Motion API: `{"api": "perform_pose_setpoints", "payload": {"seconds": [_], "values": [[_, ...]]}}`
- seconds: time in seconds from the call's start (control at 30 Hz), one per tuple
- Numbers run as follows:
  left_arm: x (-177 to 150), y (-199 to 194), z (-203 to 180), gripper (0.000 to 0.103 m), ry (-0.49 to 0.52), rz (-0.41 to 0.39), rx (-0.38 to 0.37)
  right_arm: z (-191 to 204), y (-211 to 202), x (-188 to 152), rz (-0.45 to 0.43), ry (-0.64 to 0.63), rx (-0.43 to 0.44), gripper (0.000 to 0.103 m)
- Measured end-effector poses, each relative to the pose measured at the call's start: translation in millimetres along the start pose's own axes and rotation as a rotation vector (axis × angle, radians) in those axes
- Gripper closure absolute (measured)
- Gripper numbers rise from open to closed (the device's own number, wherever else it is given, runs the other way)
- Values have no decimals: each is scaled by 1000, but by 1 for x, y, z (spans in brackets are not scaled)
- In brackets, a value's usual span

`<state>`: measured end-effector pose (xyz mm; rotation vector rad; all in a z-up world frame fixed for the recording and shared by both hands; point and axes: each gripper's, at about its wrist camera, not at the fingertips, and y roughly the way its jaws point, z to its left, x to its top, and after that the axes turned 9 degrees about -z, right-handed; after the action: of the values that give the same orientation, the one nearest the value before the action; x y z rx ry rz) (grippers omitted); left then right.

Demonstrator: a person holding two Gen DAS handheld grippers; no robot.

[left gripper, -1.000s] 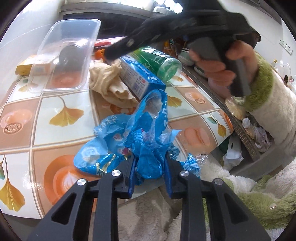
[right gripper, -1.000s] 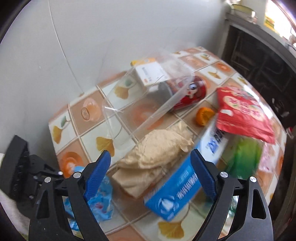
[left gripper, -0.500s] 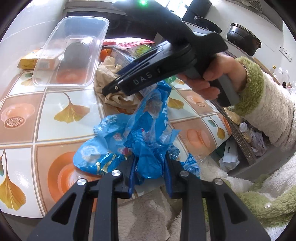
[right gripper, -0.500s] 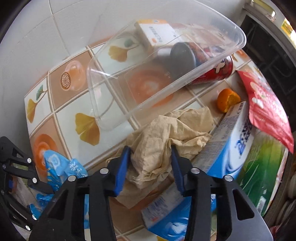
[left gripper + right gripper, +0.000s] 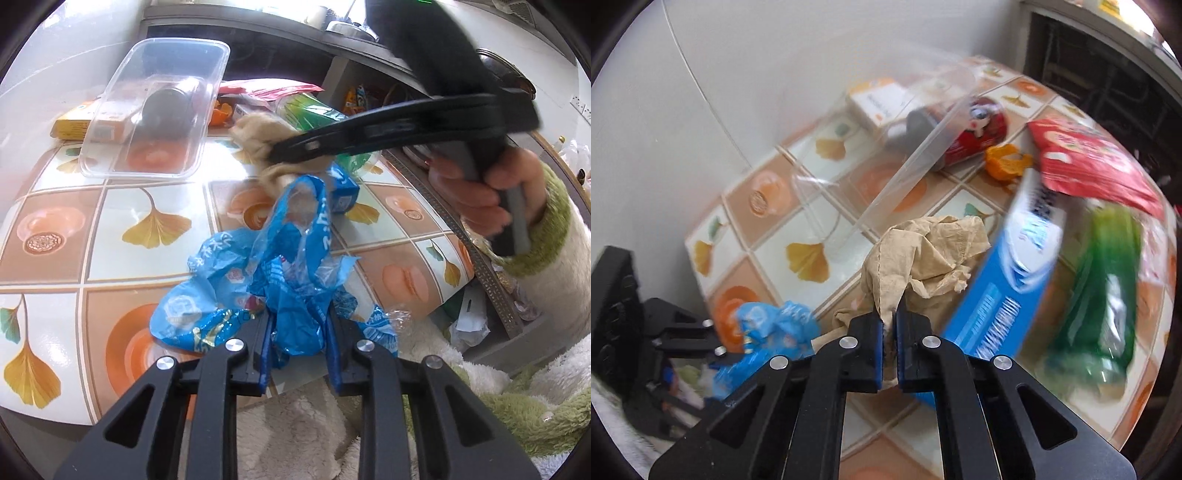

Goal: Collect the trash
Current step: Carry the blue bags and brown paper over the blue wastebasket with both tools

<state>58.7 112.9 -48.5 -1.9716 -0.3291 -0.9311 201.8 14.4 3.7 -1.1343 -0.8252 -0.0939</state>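
My left gripper (image 5: 297, 325) is shut on a crumpled blue plastic bag (image 5: 280, 258) at the near edge of the tiled table (image 5: 155, 229). My right gripper (image 5: 889, 325) is shut on a crumpled beige paper napkin (image 5: 923, 254) and holds it lifted above the table. The right gripper (image 5: 280, 155) with the napkin (image 5: 258, 136) also shows in the left wrist view, above the bag's open top. The bag (image 5: 775, 325) and the left gripper (image 5: 690, 343) show at the lower left of the right wrist view.
A clear plastic container (image 5: 159, 107) leans over a red can (image 5: 975, 136) and a small box (image 5: 882, 103). A blue carton (image 5: 1008, 280), green bottle (image 5: 1100, 295), red pouch (image 5: 1086, 162) and orange peel (image 5: 1006, 162) lie on the table. Dark cabinets (image 5: 280, 48) stand behind.
My right gripper has shut on the napkin, lifted it off the table and carried it toward the blue bag. The left gripper has kept holding the bag in place.
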Motion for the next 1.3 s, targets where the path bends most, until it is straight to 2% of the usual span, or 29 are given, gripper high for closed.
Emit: {"api": "perform_pose_setpoints", "payload": {"seconds": [0.17,0.3,0.5,0.63,0.67,0.73,0.8,0.83,0.9,0.97,1.03,1.1,1.2,1.3], "values": [[10,-8,-18,82,39,-18,9,-14,-68,-12,-155,120,24,99],[28,-9,-41,83,89,-38,-16,-39,-116,-31,-279,208,-25,99],[77,7,-103,84,215,-83,-169,-102,-201,-107,-417,458,-212,99],[116,36,-163,84,316,-83,-304,-142,-254,-176,-478,644,-400,99],[125,47,-179,84,339,-69,-337,-152,-265,-196,-482,694,-469,99],[141,75,-214,84,380,-21,-389,-170,-281,-236,-473,797,-580,99],[156,115,-257,84,425,59,-426,-183,-290,-274,-469,900,-630,99],[159,131,-272,84,435,90,-436,-188,-293,-290,-466,941,-644,99],[164,187,-314,84,442,218,-479,-202,-289,-327,-450,1043,-665,99],[161,237,-345,84,436,329,-464,-215,-279,-353,-435,1125,-670,99],[149,285,-372,84,423,443,-475,-230,-267,-380,-418,1203,-662,99],[130,341,-395,84,391,574,-455,-246,-252,-399,-393,1265,-654,99],[96,406,-418,84,374,702,-416,-271,-227,-423,-354,1345,-649,99],[62,464,-422,84,333,803,-362,-294,-207,-443,-319,1412,-638,99]]}}
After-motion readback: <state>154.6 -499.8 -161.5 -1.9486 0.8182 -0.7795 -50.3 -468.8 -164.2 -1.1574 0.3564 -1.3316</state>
